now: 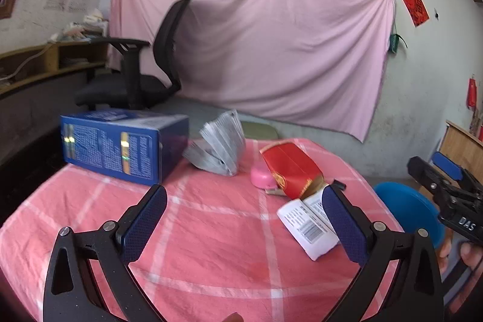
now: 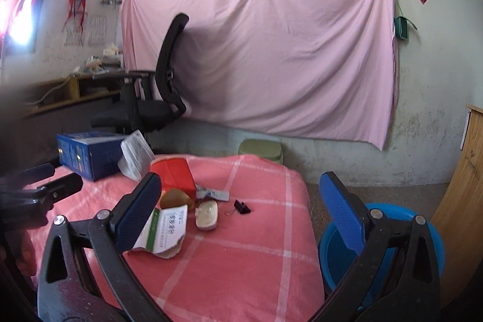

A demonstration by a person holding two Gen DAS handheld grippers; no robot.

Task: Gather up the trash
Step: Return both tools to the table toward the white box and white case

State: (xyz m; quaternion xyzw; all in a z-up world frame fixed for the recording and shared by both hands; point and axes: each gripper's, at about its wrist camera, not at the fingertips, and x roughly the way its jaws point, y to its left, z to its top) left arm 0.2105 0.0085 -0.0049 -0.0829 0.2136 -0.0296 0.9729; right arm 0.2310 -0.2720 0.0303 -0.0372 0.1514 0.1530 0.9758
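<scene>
On the pink checked tablecloth (image 1: 211, 231) lie a blue carton (image 1: 120, 145), a crumpled silver foil bag (image 1: 220, 145), a red box (image 1: 289, 168) and a torn white paper packet (image 1: 308, 227). My left gripper (image 1: 244, 216) hovers open above the cloth, with the white packet beside its right finger. The right wrist view shows the same white packet (image 2: 167, 231), the red box (image 2: 175, 174), a small white dish (image 2: 206, 215) and a black binder clip (image 2: 241, 206). My right gripper (image 2: 241, 210) is open and holds nothing.
A blue plastic basin (image 2: 383, 249) sits on the floor right of the table. A pink round object (image 1: 262, 175) lies by the red box. Behind the table stand a black office chair (image 1: 145, 74), a green stool (image 2: 261, 150), and a wooden cabinet (image 2: 465, 186) at far right.
</scene>
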